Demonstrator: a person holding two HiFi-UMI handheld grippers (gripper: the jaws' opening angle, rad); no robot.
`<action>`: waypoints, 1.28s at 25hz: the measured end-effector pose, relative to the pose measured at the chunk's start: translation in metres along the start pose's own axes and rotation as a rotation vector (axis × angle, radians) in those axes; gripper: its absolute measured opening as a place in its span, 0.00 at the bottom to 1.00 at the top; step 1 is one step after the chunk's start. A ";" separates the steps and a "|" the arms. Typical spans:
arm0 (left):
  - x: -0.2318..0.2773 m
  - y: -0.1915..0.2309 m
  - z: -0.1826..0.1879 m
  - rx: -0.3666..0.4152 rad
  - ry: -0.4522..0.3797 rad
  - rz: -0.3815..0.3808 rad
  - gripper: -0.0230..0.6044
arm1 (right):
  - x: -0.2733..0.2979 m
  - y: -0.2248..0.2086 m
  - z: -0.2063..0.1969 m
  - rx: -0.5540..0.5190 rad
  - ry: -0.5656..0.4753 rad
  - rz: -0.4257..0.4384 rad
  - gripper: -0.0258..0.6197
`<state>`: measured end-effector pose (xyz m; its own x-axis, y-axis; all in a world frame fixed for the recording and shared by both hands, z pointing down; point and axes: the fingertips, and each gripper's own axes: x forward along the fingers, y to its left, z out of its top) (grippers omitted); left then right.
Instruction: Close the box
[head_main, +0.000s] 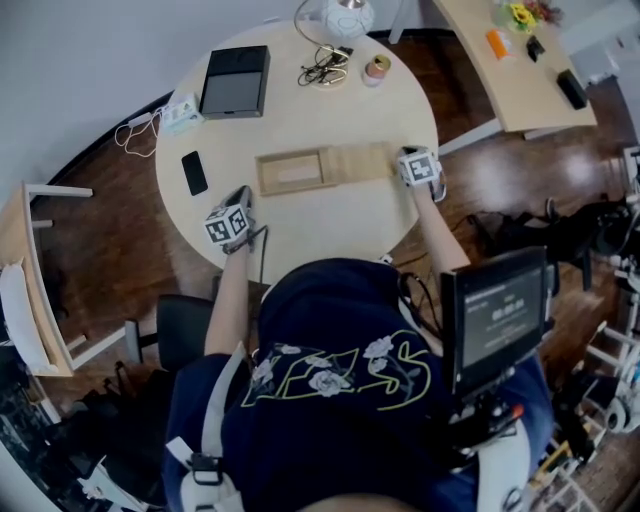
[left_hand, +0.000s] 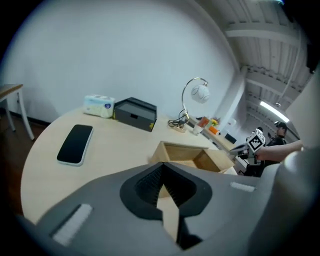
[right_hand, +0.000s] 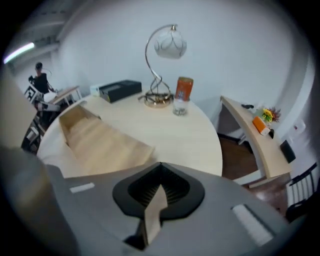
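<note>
A shallow wooden box (head_main: 293, 171) lies open in the middle of the round table (head_main: 330, 225). Its lid (head_main: 362, 162) is folded flat onto the table to the right. In the left gripper view the box (left_hand: 192, 157) sits just ahead, a little to the right. The lid (right_hand: 107, 142) stretches away to the left in the right gripper view. My left gripper (head_main: 232, 225) (left_hand: 167, 187) hovers near the table's front left edge, shut and empty, clear of the box. At the lid's right end my right gripper (head_main: 420, 168) (right_hand: 159, 192) is shut with nothing in it.
A phone (head_main: 194, 172) (left_hand: 76, 143) lies left of the box. At the back stand a black case (head_main: 235, 81), a tissue pack (head_main: 180, 110), a curved lamp (head_main: 335, 25) (right_hand: 165, 65) and an orange can (head_main: 376, 69) (right_hand: 183, 95). A second desk (head_main: 520, 70) stands to the right.
</note>
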<state>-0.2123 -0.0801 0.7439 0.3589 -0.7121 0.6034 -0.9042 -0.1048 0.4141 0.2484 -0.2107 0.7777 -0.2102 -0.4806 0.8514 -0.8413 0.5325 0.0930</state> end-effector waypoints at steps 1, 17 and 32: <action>0.006 0.004 -0.004 -0.011 0.027 0.018 0.04 | 0.009 -0.005 -0.013 -0.010 0.091 -0.007 0.03; 0.035 -0.018 -0.026 0.009 0.144 0.012 0.01 | 0.029 0.185 0.060 0.127 0.035 0.318 0.02; -0.106 -0.217 0.095 0.145 -0.299 -0.863 0.03 | -0.220 0.261 0.183 -0.086 -0.838 0.967 0.03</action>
<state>-0.0761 -0.0475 0.5252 0.8654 -0.4940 -0.0843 -0.3781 -0.7540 0.5371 -0.0163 -0.0935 0.5200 -0.9890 -0.1479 0.0096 -0.1432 0.9369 -0.3188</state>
